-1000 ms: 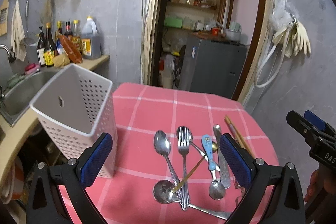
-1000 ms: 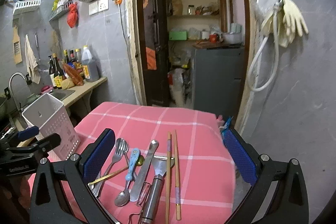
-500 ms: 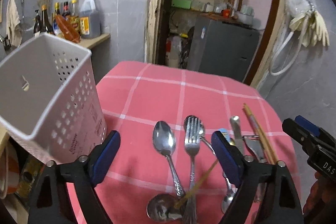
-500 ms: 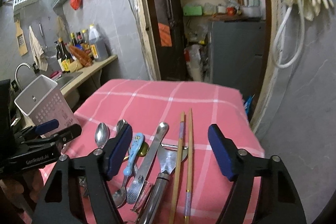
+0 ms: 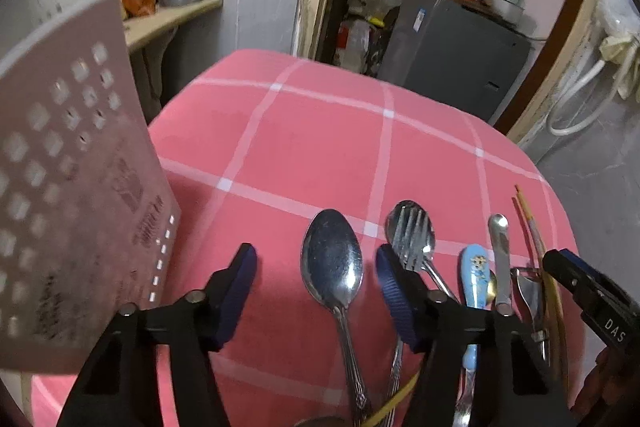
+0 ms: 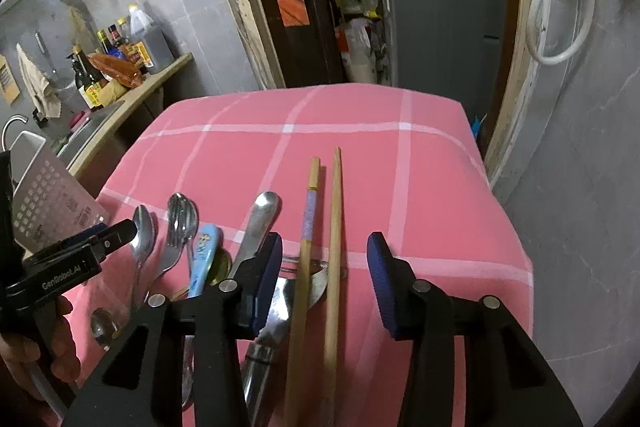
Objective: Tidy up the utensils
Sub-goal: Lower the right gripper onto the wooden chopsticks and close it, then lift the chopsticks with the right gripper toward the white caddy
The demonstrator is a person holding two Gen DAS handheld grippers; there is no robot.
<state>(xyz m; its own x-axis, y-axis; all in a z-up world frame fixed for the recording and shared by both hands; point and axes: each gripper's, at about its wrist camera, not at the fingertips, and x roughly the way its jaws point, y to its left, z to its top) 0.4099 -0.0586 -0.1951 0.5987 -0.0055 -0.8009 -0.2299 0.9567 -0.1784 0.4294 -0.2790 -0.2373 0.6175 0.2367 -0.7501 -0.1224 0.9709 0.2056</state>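
Blue ribbed pads of the left gripper [image 5: 316, 287] stand spread astride a steel spoon [image 5: 334, 267] on the pink checked cloth [image 5: 320, 147]; right gripper [image 6: 324, 275] likewise spread over two wooden chopsticks [image 6: 334, 227]. Fork [image 5: 412, 235] and blue-handled spoon [image 5: 476, 275] lie beside, handles cut off. Perforated white plastic caddy [image 5: 60, 147] stands left, blurred.

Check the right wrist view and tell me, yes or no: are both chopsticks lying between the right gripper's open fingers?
Yes: both chopsticks lie side by side on the pink tablecloth, between the open right gripper's blue pads.
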